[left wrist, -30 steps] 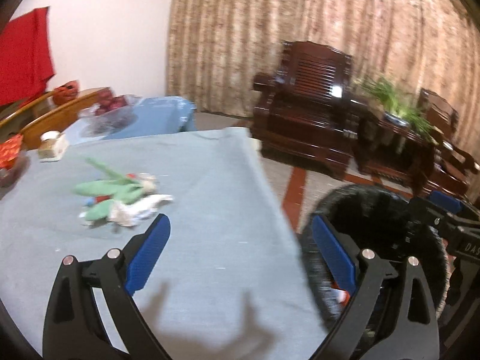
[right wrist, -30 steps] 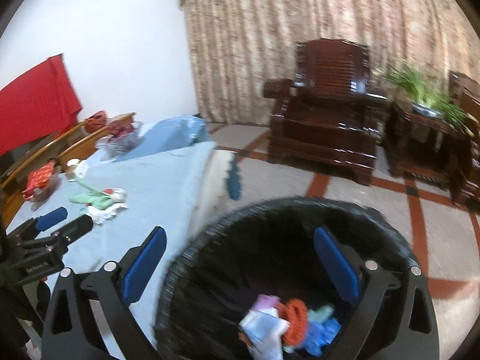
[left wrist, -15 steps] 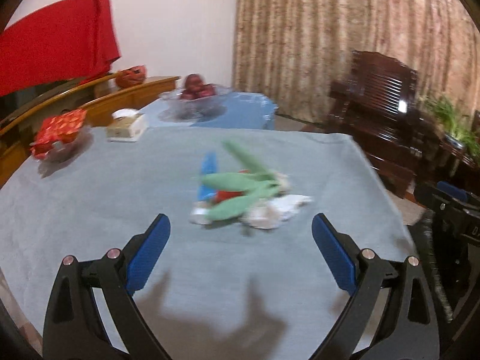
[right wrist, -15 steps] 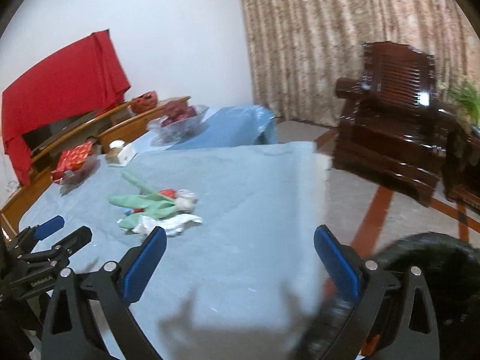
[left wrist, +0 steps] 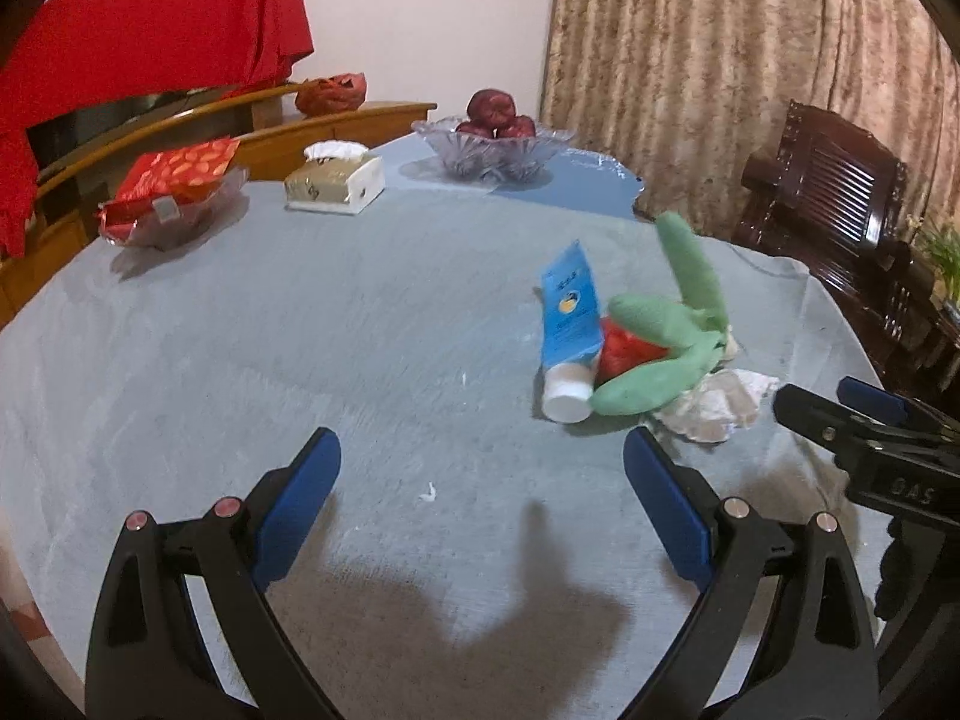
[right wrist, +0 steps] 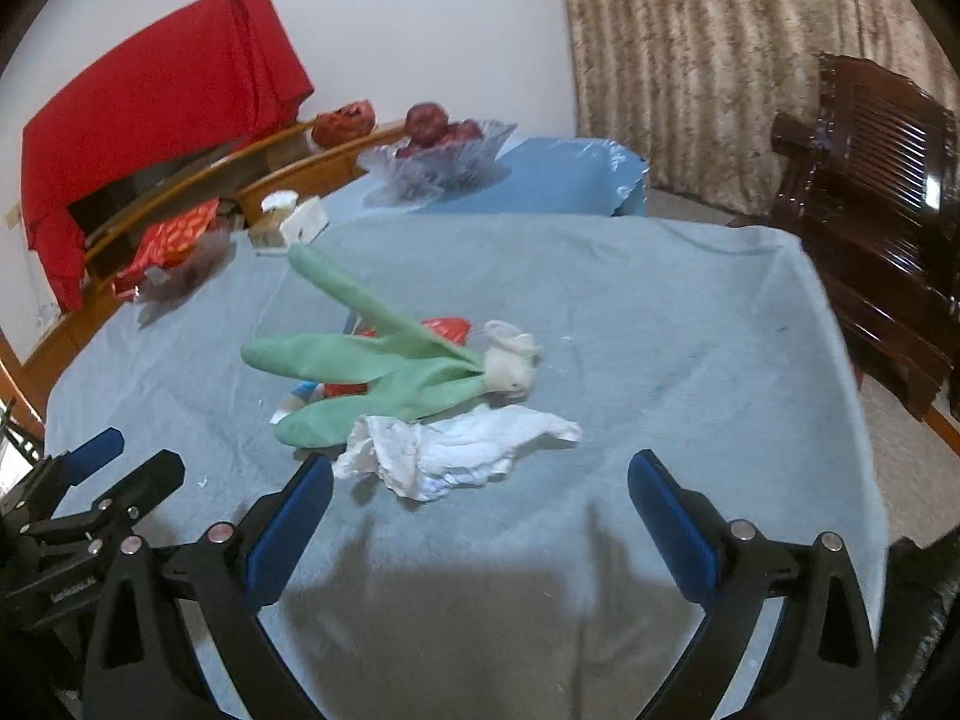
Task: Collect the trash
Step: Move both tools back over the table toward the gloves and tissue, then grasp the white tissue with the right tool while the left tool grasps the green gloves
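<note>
A small pile of trash lies on the grey-blue tablecloth [left wrist: 300, 360]: a blue tube with a white cap [left wrist: 568, 330], a green leek-like thing [left wrist: 666, 354], a red wrapper [left wrist: 627, 348] and crumpled white tissue [left wrist: 714, 402]. In the right wrist view the green thing [right wrist: 384, 372] lies over the tube, with the tissue [right wrist: 456, 450] in front. My left gripper [left wrist: 480, 510] is open and empty, short of the pile and to its left. My right gripper [right wrist: 480, 516] is open and empty, just short of the tissue.
At the back of the table stand a glass fruit bowl [left wrist: 495, 147], a tissue box [left wrist: 336, 183] and a red packet on a dish [left wrist: 174, 192]. A dark wooden armchair [right wrist: 882, 180] stands right. The black bin's rim [right wrist: 924, 630] shows low right.
Both grippers have swung left, away from the black bin and onto the table. The trash pile is now close in front of them. Both stay open and empty.
</note>
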Available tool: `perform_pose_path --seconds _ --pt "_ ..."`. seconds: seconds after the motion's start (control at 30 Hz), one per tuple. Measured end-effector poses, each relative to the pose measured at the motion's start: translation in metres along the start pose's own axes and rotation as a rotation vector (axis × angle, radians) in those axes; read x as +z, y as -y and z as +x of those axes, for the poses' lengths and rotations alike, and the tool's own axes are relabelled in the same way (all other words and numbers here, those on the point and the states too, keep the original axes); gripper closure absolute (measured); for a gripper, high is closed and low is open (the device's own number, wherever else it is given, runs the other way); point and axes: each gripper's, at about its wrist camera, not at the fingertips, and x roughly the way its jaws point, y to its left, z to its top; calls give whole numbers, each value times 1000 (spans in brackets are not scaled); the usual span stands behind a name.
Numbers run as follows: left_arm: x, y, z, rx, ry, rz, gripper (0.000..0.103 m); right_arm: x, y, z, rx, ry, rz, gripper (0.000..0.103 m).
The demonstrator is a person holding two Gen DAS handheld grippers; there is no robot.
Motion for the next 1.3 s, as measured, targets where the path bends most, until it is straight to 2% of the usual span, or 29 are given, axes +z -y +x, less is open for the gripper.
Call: perform_pose_path --seconds 0.33,0.47,0.6,0.67,0.8,1.03,1.3 --pt "-3 -8 14 7 -25 -33 10 4 -5 47 9 -100 -16 9" --pt "-2 -9 19 6 -32 -40 10 4 -9 61 49 -163 -29 23" --pt "-1 -7 21 4 -34 -41 10 5 -16 59 91 -161 -55 55" --pt "-1 -6 21 3 -34 -34 10 5 -18 59 125 -161 -61 68" --pt "1 1 22 -3 -34 -21 10 4 -15 55 160 -155 -51 83" --pt "5 18 18 -28 -18 -4 11 -3 2 37 166 -133 -14 85" --pt "9 48 19 -83 -14 23 15 -3 26 7 119 -91 7 85"
